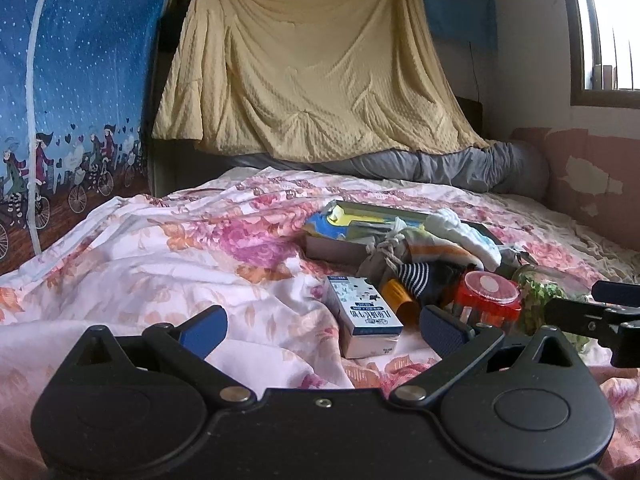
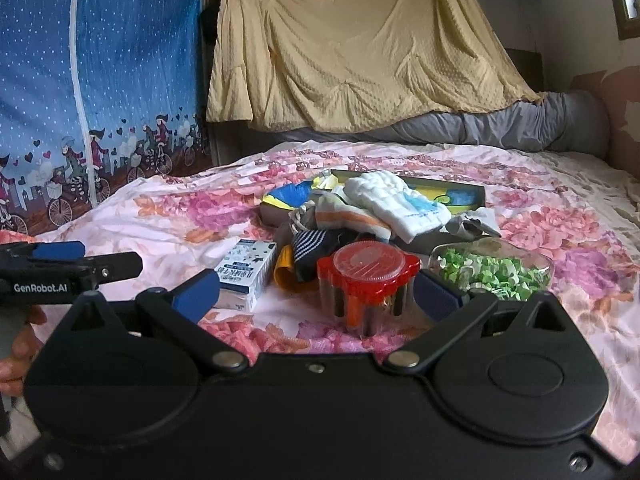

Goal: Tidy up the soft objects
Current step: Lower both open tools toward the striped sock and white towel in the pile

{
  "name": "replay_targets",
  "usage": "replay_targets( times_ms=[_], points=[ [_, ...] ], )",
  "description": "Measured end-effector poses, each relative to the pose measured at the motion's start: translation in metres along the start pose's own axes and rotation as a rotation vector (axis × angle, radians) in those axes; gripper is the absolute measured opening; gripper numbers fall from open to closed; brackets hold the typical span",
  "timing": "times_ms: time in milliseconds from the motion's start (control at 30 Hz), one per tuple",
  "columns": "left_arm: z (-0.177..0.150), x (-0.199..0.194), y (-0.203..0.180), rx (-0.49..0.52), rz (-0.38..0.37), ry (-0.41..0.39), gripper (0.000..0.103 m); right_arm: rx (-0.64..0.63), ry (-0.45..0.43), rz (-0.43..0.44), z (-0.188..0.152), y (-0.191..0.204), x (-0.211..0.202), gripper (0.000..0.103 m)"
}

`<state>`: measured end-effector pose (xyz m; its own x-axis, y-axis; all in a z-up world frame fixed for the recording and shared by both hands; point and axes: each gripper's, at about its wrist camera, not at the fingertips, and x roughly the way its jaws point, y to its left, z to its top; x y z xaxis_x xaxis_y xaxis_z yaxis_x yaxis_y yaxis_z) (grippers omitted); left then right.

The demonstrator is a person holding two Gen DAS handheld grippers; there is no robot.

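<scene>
Left wrist view: left gripper low over bed, fingers apart, holding nothing. Carton just ahead between fingers. Soft pile mid-bed, heaped against tray; red jar beside it. Right gripper at right edge of view, fingers cannot tell

Right wrist view: right gripper fingers apart, empty, red jar between them. Socks, cloths, white pad in soft pile, jumbled with carton and green jar. Left gripper near bed's left edge. Sorting seemingly not begun; all soft items left to gather

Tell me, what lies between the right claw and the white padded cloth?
In the right wrist view, the red-lidded jar stands before the open right claw; striped socks lie behind it, before the white padded cloth.
</scene>
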<state>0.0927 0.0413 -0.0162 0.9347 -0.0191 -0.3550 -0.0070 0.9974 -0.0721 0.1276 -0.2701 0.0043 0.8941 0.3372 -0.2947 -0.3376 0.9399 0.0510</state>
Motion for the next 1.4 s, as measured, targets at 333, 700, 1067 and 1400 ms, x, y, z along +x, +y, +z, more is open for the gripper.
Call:
replay_targets(
  times_ms=[333,700,1067,1400],
  points=[
    [0.0,0.004,-0.002,0.003,-0.015,0.005,0.102,-0.012,0.023,0.005,-0.001,-0.005,0.004,0.103],
    [0.01,0.017,-0.009,0.013,-0.058,0.006,0.102,-0.059,0.023,0.009,0.006,-0.006,0.014,0.103],
    [0.021,0.044,-0.018,0.037,-0.095,0.023,0.102,-0.101,0.011,-0.007,0.021,-0.018,0.031,0.103],
    [0.025,0.074,-0.033,0.113,-0.208,0.055,0.102,-0.037,0.056,-0.002,0.023,-0.041,0.041,0.102]
  ],
)
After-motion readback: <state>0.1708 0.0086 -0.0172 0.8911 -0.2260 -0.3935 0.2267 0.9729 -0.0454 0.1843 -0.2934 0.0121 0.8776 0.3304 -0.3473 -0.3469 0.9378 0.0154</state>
